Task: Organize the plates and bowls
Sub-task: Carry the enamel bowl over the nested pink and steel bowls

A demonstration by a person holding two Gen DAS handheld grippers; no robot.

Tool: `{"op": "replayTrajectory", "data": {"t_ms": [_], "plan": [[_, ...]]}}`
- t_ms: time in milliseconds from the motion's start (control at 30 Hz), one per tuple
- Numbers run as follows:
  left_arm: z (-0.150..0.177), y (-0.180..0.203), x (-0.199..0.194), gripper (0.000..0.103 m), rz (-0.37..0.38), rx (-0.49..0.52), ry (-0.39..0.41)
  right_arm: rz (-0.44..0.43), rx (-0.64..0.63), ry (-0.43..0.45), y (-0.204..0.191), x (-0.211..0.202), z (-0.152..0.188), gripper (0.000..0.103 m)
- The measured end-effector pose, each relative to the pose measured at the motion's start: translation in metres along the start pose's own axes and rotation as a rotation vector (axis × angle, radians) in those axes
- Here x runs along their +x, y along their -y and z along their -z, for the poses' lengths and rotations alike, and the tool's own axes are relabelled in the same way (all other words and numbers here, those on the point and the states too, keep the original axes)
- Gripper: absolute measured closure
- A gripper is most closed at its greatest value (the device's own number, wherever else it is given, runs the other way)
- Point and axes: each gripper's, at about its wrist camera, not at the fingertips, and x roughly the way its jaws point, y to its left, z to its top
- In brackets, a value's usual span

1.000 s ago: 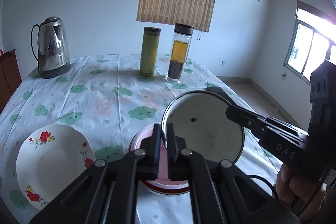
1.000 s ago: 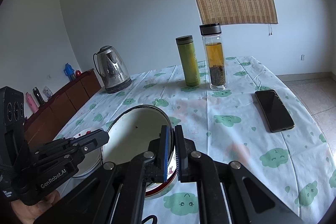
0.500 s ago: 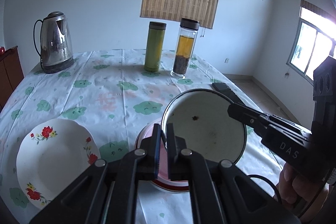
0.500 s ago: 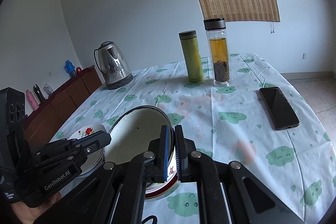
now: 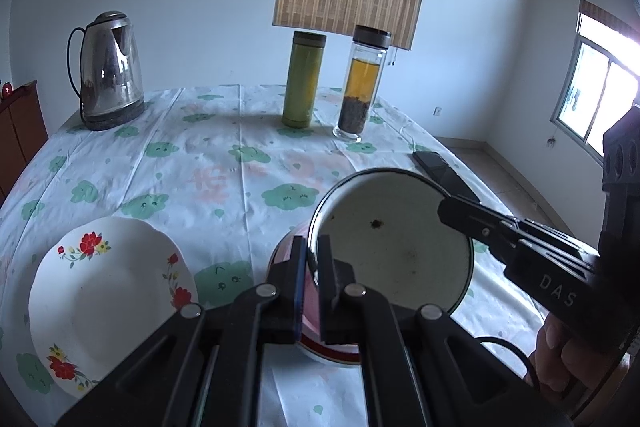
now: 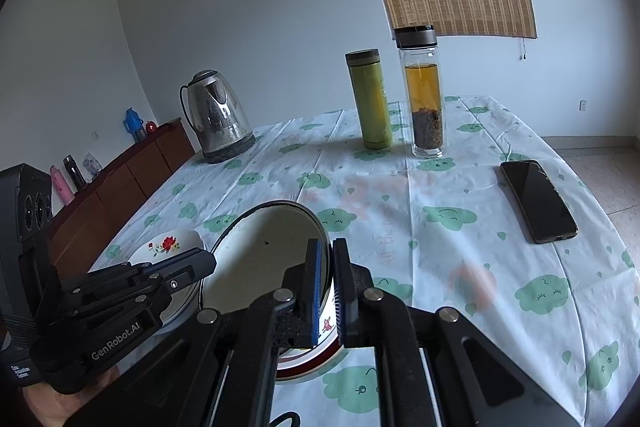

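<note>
Cloud-printed cloth covered the table (image 5: pixel 224 183), with a kettle (image 5: pixel 108 71) at ten o'clock and two bottles at twelve. Both claws were closed on the rim of one enamel bowl (image 5: pixel 394 247): the left gripper (image 5: pixel 310 259) at its nine o'clock edge, the right gripper (image 6: pixel 325 281) at three. The bowl hung tilted just above a red-rimmed bowl (image 5: pixel 320 347); the floral plate (image 5: pixel 100 303) lay at eight o'clock. Judged risks: thin rim slipping from the pads, or uneven lowering clanging enamel on enamel.
</note>
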Motion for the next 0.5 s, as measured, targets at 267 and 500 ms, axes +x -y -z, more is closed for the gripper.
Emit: {"op": "replayTrajectory", "data": {"t_ms": [267, 500], "plan": [[0.0004, -0.0029, 0.0037, 0.103, -0.008, -0.002, -0.011, -0.004, 0.000, -0.014, 0.0006, 0.0068, 0.0019, 0.096], [0.0015, -0.0048, 0.0056, 0.103, -0.011, 0.000, -0.019, -0.004, 0.000, -0.021, 0.0004, 0.0084, 0.0025, 0.096]]}}
